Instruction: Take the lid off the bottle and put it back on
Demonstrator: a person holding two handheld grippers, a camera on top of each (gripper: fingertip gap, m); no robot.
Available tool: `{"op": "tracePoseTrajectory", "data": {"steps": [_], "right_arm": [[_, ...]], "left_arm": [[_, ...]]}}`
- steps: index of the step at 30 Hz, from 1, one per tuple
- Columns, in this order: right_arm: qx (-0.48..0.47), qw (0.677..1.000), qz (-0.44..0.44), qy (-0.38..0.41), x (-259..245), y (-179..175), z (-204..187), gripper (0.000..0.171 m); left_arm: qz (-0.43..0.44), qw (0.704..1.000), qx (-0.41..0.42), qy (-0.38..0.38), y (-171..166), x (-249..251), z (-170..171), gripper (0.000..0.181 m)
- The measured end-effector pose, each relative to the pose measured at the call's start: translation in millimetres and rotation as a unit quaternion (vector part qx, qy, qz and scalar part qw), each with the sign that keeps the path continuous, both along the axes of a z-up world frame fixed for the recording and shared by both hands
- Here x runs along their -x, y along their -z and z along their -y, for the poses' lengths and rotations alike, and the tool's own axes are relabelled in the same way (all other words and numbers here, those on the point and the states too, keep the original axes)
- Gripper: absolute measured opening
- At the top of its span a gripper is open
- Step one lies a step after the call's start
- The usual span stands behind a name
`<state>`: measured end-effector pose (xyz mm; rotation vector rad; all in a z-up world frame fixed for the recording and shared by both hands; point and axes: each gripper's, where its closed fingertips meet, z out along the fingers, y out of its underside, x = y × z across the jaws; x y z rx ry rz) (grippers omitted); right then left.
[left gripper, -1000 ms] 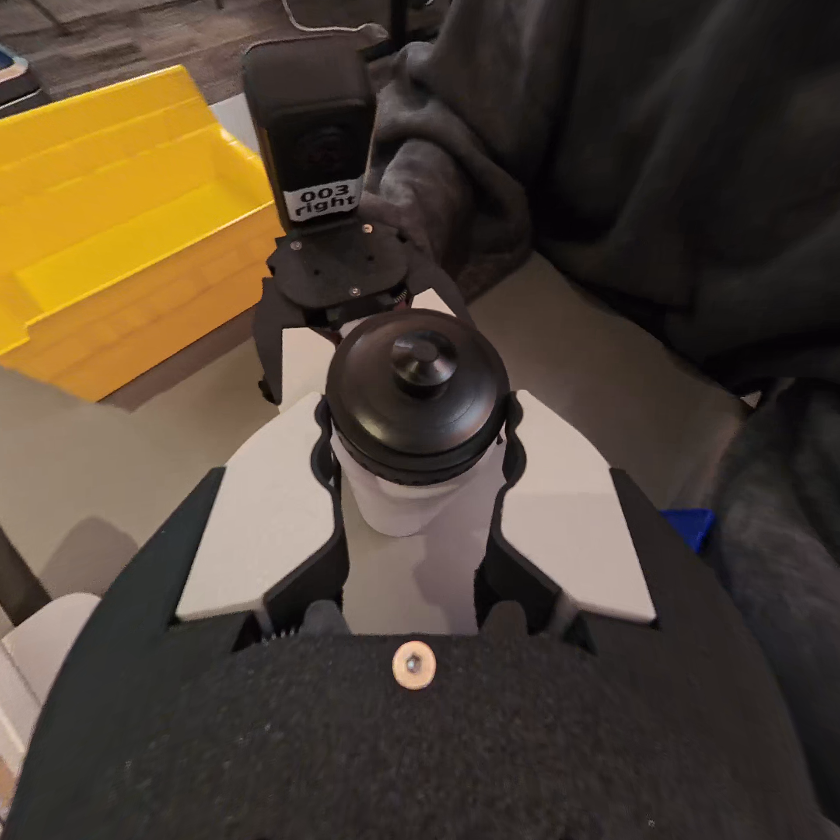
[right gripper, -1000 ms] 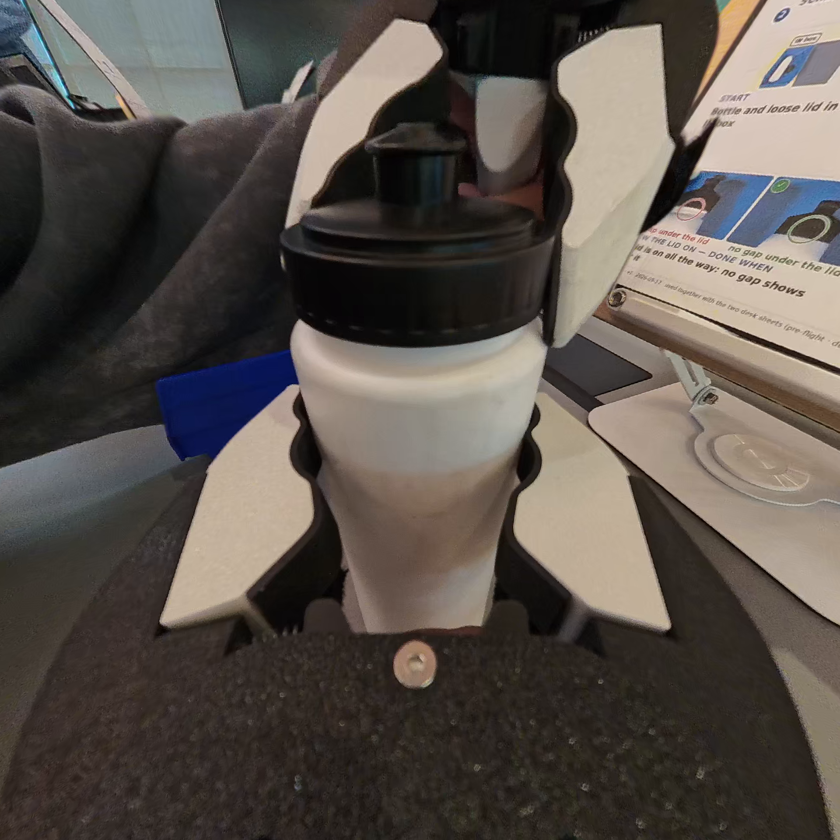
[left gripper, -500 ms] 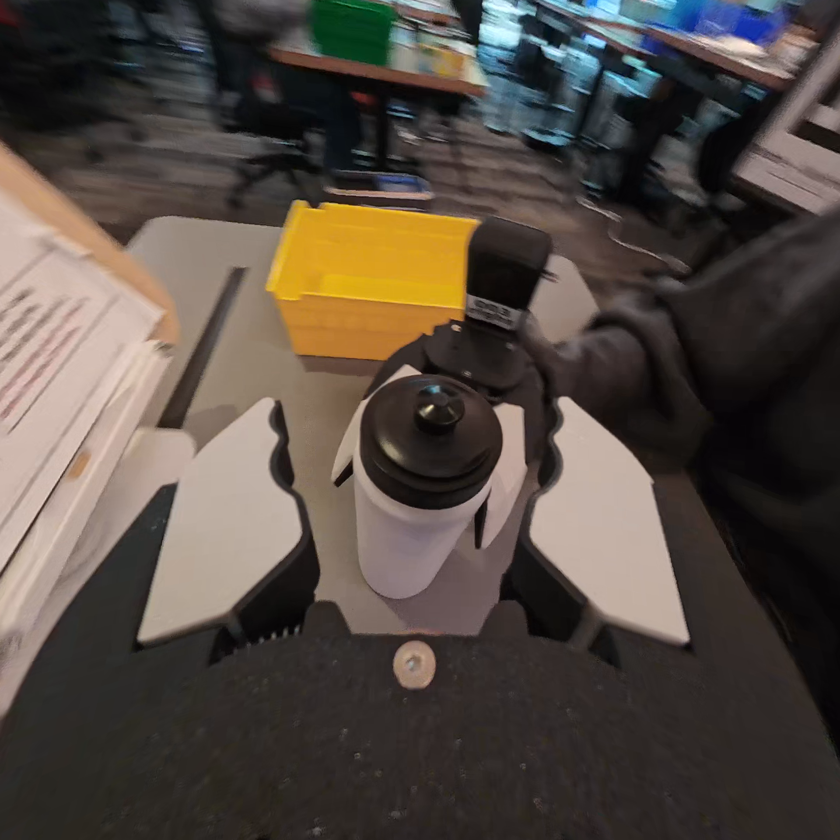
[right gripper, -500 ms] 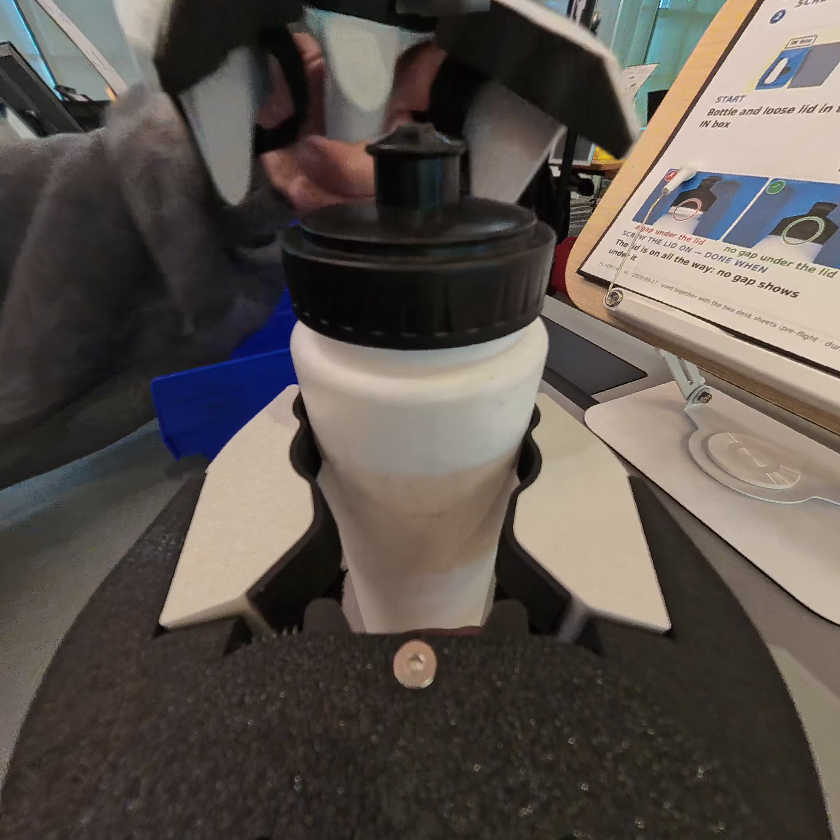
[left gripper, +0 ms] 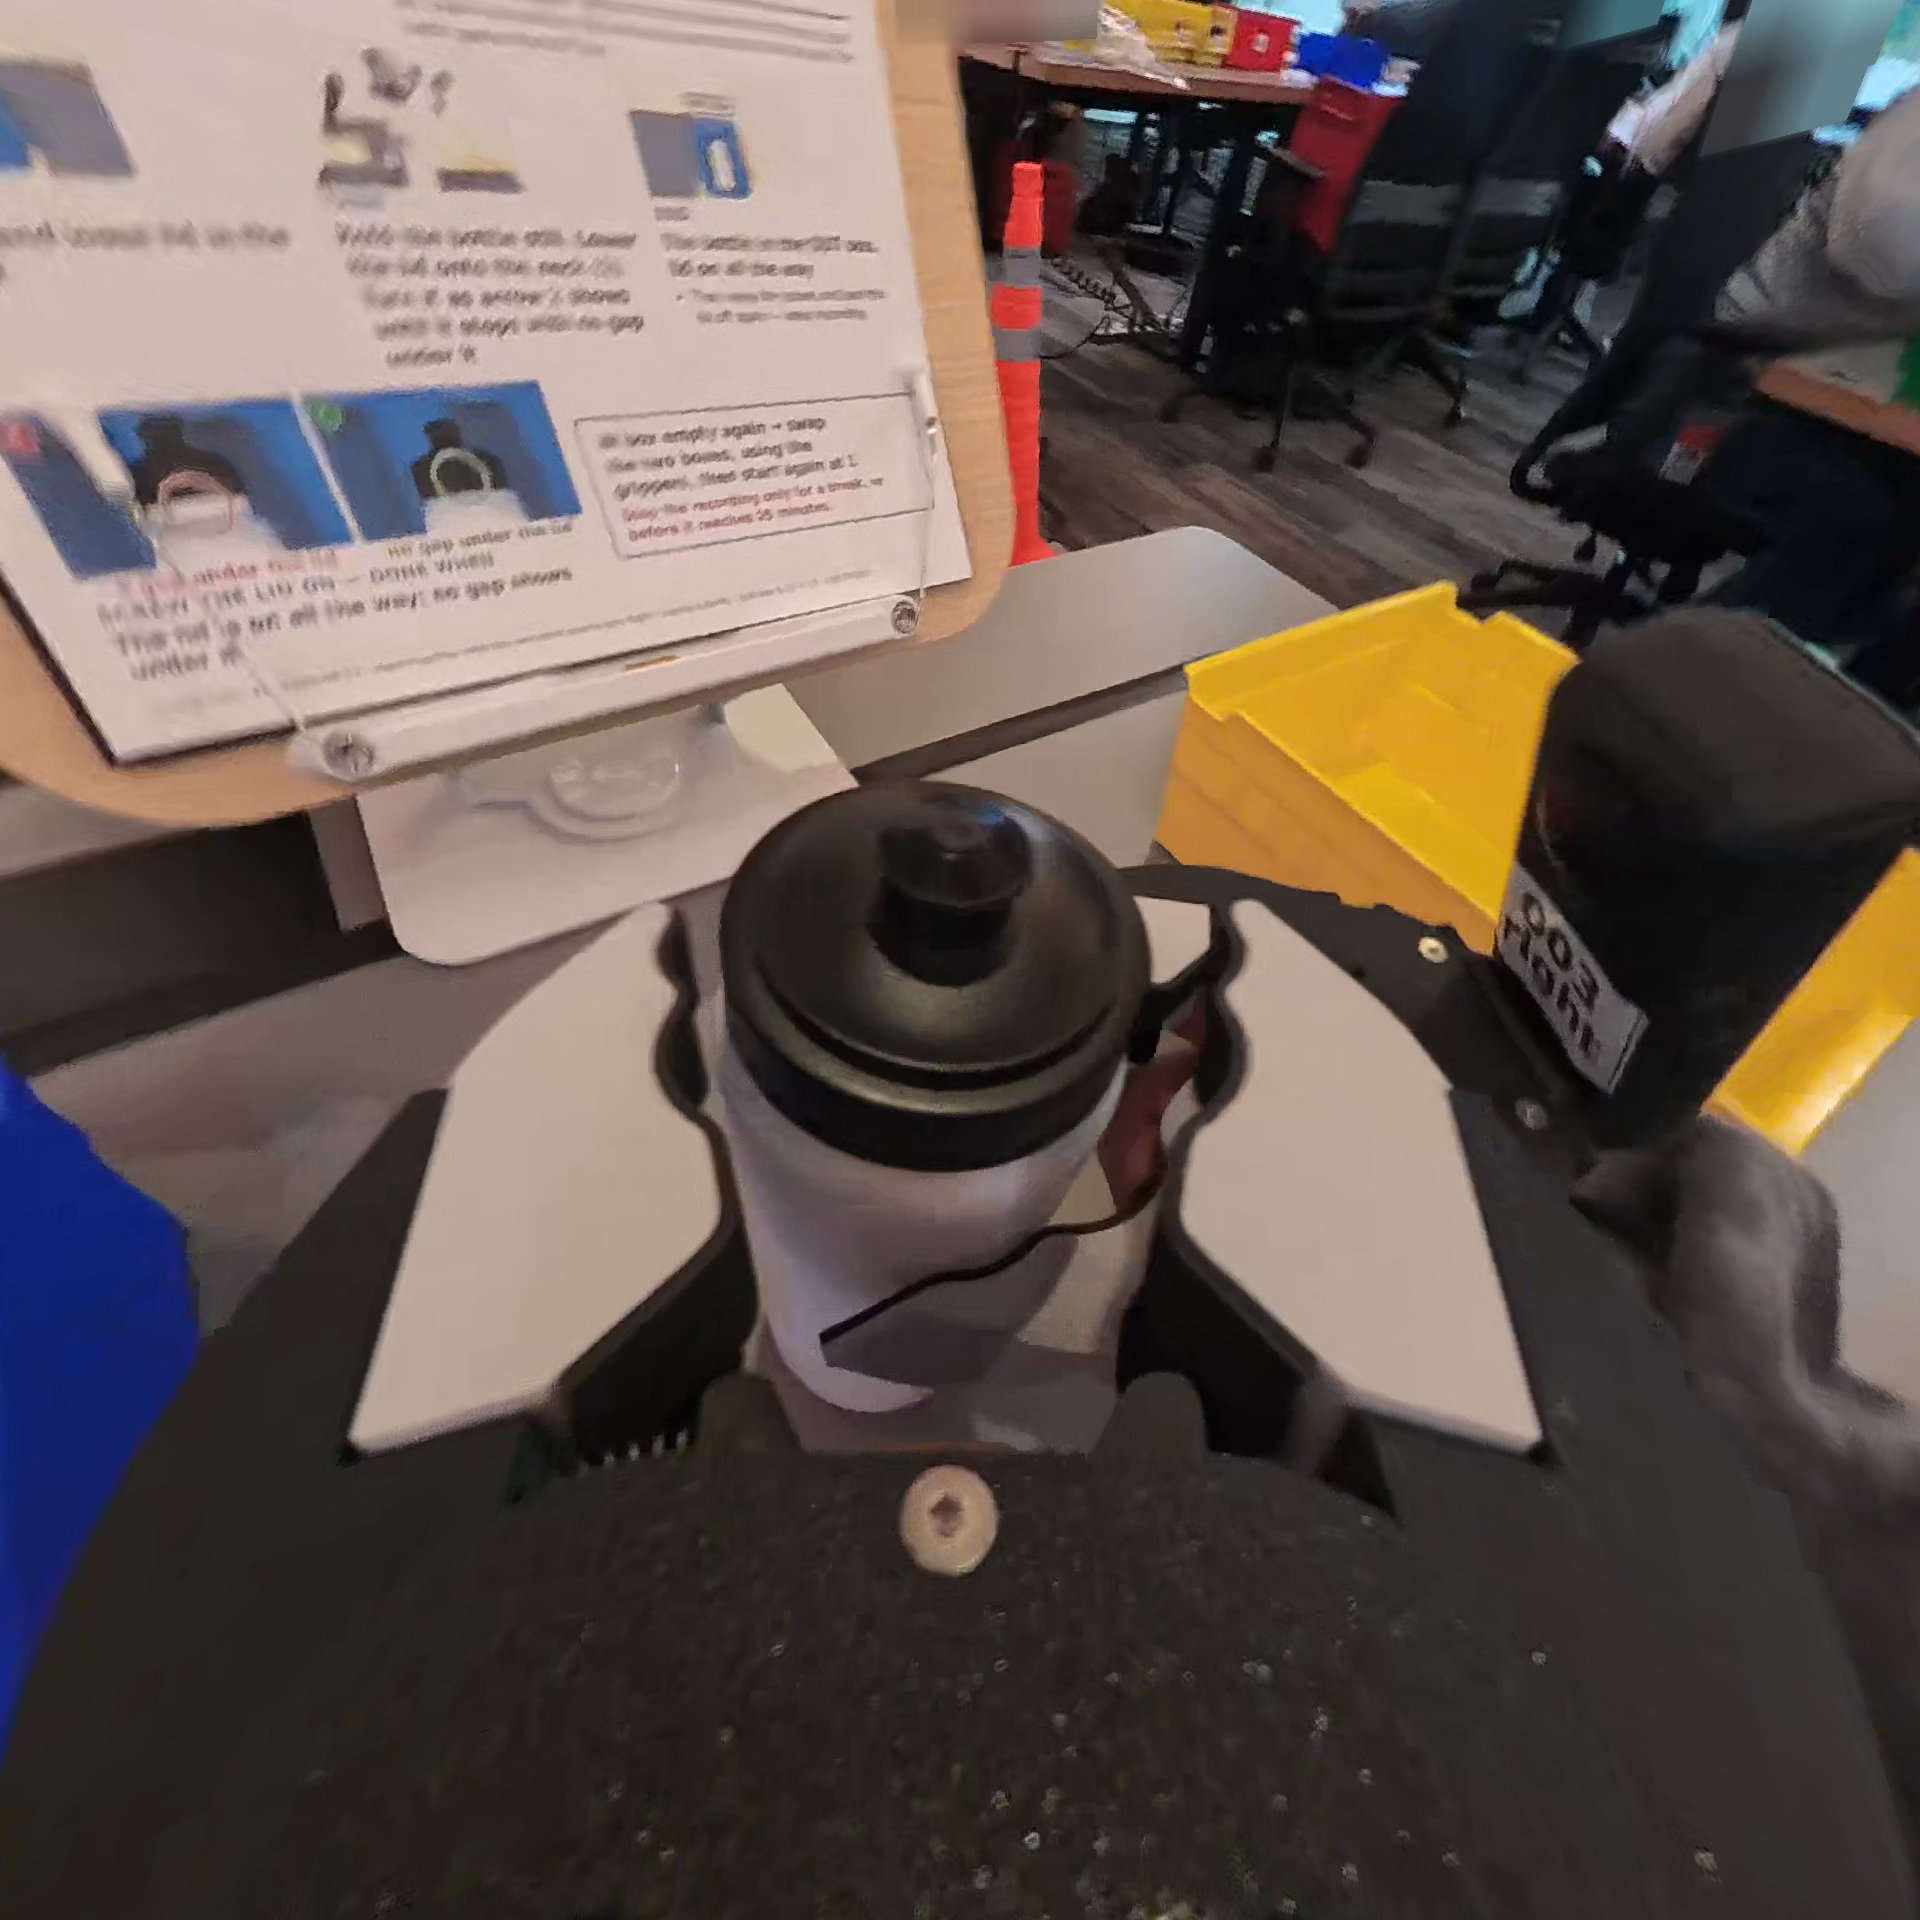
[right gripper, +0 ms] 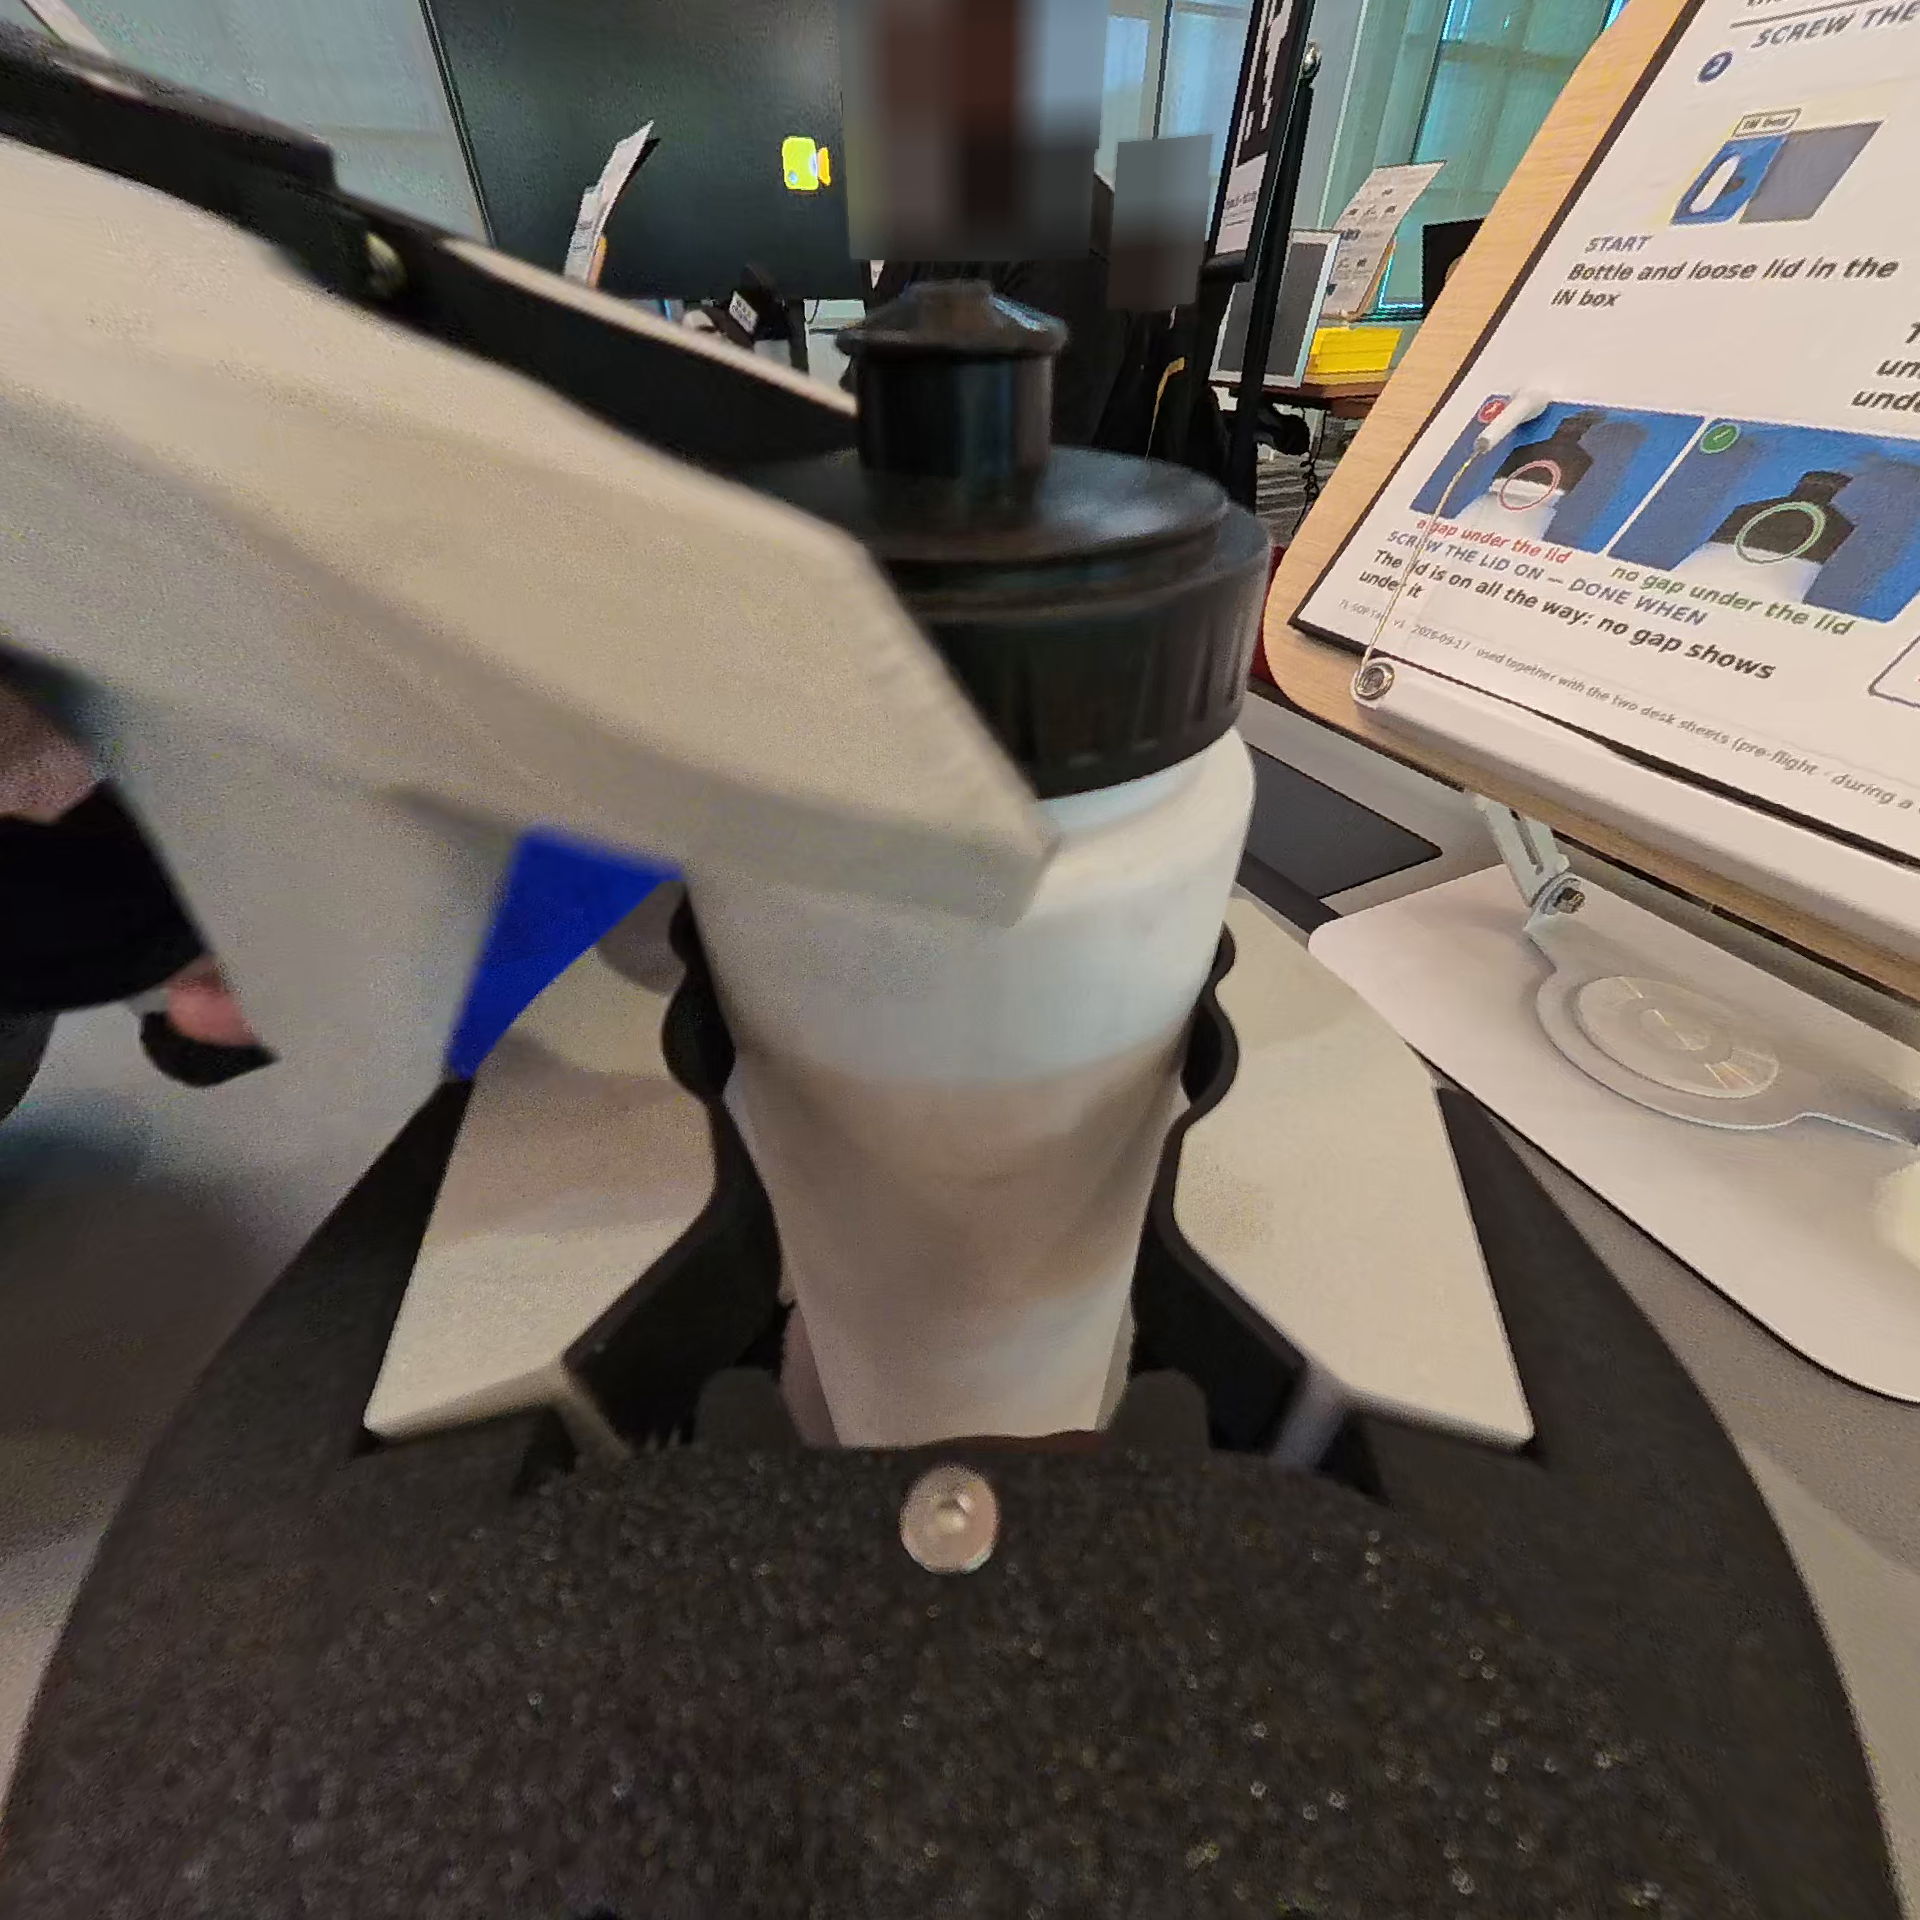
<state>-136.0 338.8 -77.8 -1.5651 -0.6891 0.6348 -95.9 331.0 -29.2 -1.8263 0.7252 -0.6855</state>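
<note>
Left wrist view shows your left gripper (left gripper: 940,1081) with its fingers spread either side of the black ribbed screw lid (left gripper: 930,977), not gripping it. That lid sits on the white plastic bottle (right gripper: 977,1049), upright near the counter's (left gripper: 1101,623) middle. Your right gripper (right gripper: 951,1039) has its fingers clamped round the bottle's body. Judging by looks, the bottle is light and smooth, possibly squeezable; take the lid by its ribbed rim. The bottle's base is hidden, and motion blur obscures the lid-to-neck seam.
</note>
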Motion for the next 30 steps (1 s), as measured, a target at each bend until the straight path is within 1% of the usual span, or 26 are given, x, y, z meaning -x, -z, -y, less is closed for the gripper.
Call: {"op": "tracePoseTrajectory", "data": {"steps": [1, 2, 4, 6, 8, 11, 14, 19, 23, 26, 28, 30], "right_arm": [[0.000, 1.000, 0.000, 0.000, 0.0, 0.0, 0.1, 0.087], [0.001, 1.000, -0.001, 0.000, -0.1, 0.0, 0.0, 0.087], [0.000, 1.000, -0.001, -0.001, -0.1, 0.0, 0.1, 0.087], [0.001, 1.000, -0.001, -0.003, -0.6, -0.1, 0.6, 0.087], [0.001, 1.000, 0.001, -0.004, 0.1, 0.1, 0.9, 0.087], [0.001, 1.000, -0.001, -0.002, -0.1, 0.0, 0.6, 0.087], [0.004, 1.000, 0.001, 0.001, 0.1, 0.2, -0.6, 0.087], [0.007, 1.000, -0.003, -0.003, -0.4, 0.2, -2.5, 0.087], [0.008, 1.000, -0.002, -0.004, -0.3, 0.4, -2.5, 0.087], [0.006, 1.000, -0.001, -0.008, 0.4, 0.5, -1.6, 0.087], [0.009, 1.000, -0.006, -0.002, -0.6, 0.1, -3.6, 0.087], [0.010, 1.000, -0.015, -0.003, -2.5, -0.6, -4.5, 0.087]], "left_arm": [[0.011, 1.000, 0.020, -0.008, 1.7, 1.0, -1.7, 0.079], [0.021, 0.999, 0.028, -0.005, 1.0, 0.4, -1.7, 0.079], [0.006, 1.000, 0.014, 0.017, 1.6, 0.4, -0.3, 0.079], [-0.019, 0.997, 0.005, 0.069, 3.2, 0.8, 1.9, 0.078], [-0.034, 0.990, 0.017, 0.138, 4.4, 1.0, 5.0, 0.078], [-0.067, 0.967, 0.027, 0.242, 6.5, 1.1, 9.2, 0.078], [-0.112, 0.930, 0.034, 0.349, 8.8, 3.8, 11.9, 0.078], [-0.175, 0.845, 0.031, 0.504, 11.1, 7.2, 14.1, 0.077], [-0.201, 0.779, 0.010, 0.594, 12.1, 10.4, 16.8, 0.077], [-0.215, 0.731, -0.005, 0.647, 12.6, 12.6, 17.9, 0.077], [-0.217, 0.718, -0.003, 0.662, 12.3, 11.4, 16.1, 0.077], [-0.208, 0.724, 0.006, 0.657, 11.3, 8.5, 16.5, 0.077]]}}
